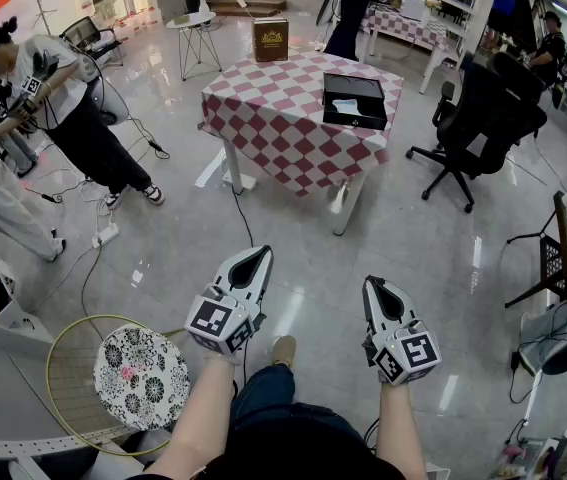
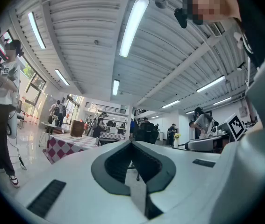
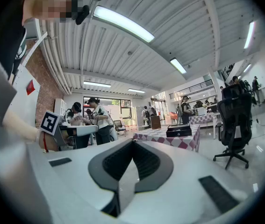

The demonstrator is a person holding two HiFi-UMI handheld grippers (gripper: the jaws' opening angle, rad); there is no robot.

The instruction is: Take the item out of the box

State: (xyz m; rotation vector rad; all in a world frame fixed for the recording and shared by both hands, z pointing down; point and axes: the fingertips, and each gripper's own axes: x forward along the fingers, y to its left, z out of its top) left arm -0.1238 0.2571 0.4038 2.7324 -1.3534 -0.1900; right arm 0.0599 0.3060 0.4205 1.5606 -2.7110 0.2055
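A black open box (image 1: pixel 355 100) lies on a table with a red-and-white checked cloth (image 1: pixel 283 118), far ahead of me across the floor. Something white (image 1: pixel 348 107) shows inside the box. A brown box (image 1: pixel 271 40) stands at the table's far edge. My left gripper (image 1: pixel 260 254) and right gripper (image 1: pixel 375 285) are held low near my knees, both pointing toward the table, jaws together and empty. The right gripper view shows its jaws (image 3: pixel 133 142) shut, with the black box (image 3: pixel 179 131) small in the distance. Shut jaws (image 2: pixel 132 143) and the checked table (image 2: pixel 69 141) show in the left gripper view.
A black office chair (image 1: pixel 475 118) stands right of the table. People stand at the left (image 1: pixel 73 108) with cables on the floor (image 1: pixel 113 233). A round patterned stool (image 1: pixel 141 376) and a racket lie by my left leg. A small round table (image 1: pixel 193 23) stands behind.
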